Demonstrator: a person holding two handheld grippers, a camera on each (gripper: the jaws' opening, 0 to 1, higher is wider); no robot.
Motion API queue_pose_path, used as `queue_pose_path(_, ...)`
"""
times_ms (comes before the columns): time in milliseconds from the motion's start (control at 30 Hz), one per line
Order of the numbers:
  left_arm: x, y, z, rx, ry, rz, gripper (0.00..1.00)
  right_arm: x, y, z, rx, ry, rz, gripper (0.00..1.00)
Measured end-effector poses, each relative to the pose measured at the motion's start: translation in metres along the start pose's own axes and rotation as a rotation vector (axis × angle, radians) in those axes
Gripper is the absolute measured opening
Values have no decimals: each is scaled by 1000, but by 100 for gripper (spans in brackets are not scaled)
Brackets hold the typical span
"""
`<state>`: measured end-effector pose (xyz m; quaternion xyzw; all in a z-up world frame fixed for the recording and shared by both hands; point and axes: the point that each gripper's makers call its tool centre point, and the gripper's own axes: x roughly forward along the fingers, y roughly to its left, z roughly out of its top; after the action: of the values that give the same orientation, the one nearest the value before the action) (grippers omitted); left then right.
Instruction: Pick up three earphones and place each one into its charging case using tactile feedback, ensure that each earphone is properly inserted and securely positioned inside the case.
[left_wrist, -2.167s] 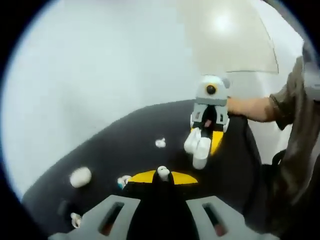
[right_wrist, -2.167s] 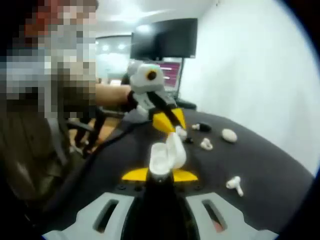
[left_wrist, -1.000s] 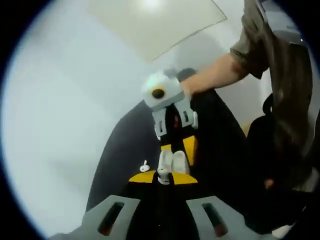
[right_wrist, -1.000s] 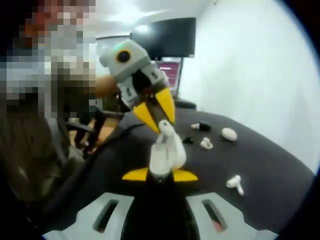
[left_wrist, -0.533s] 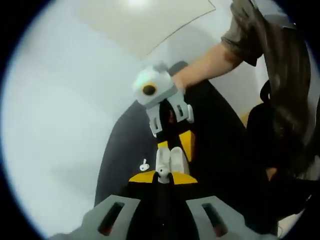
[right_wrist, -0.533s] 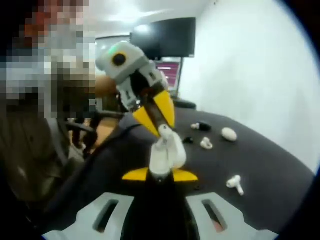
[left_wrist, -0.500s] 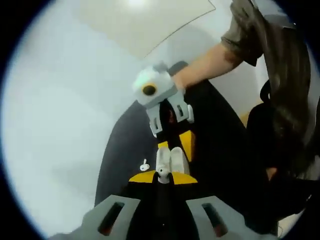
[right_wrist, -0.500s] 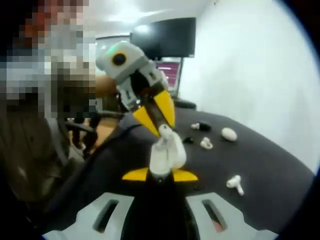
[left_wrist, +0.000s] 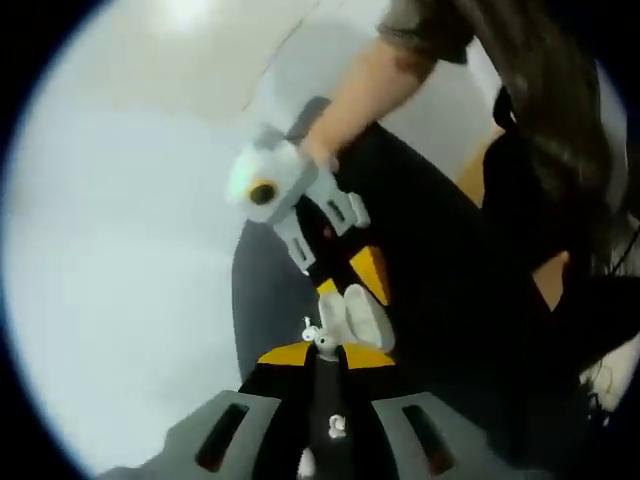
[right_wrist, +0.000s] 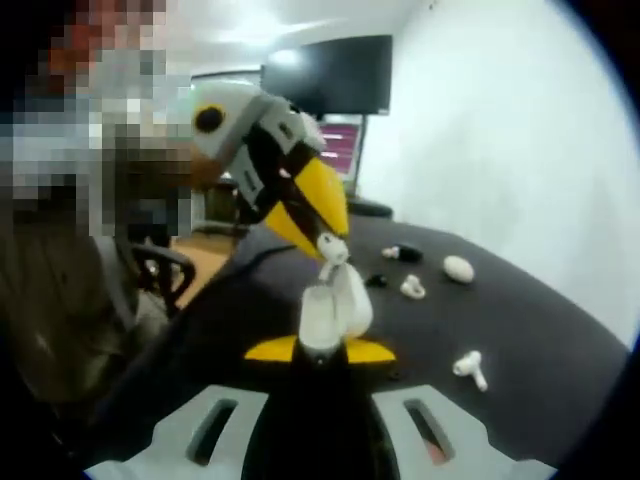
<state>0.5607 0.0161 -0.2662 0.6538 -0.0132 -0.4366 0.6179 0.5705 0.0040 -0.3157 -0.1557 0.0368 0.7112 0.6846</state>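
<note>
White earbud (right_wrist: 331, 247) above open case (right_wrist: 333, 312)

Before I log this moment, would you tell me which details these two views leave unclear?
- Right gripper view: whether the earphone in the left gripper has entered the open charging case; its stem is too small to tell.
- Left gripper view: the case's sockets, blurred and partly behind the earphone.
- Right gripper view: what the small dark item on the table is; too small.
</note>
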Motion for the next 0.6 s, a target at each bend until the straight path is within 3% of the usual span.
queue_pose_path(67,0,-5,-1,48,27,-18,8,0,0,0,0,0,0,17)
queue_pose_path(400,4,-11,2,139,48,-30,8,0,-1,0,-2,1,0,17)
queue_pose_path(500,7,-11,-2,213,81,-23,8,0,-1,0,-2,0,0,17)
queue_pose_path(600,8,-12,-1,219,80,-27,8,0,-1,0,-4,1,0,17)
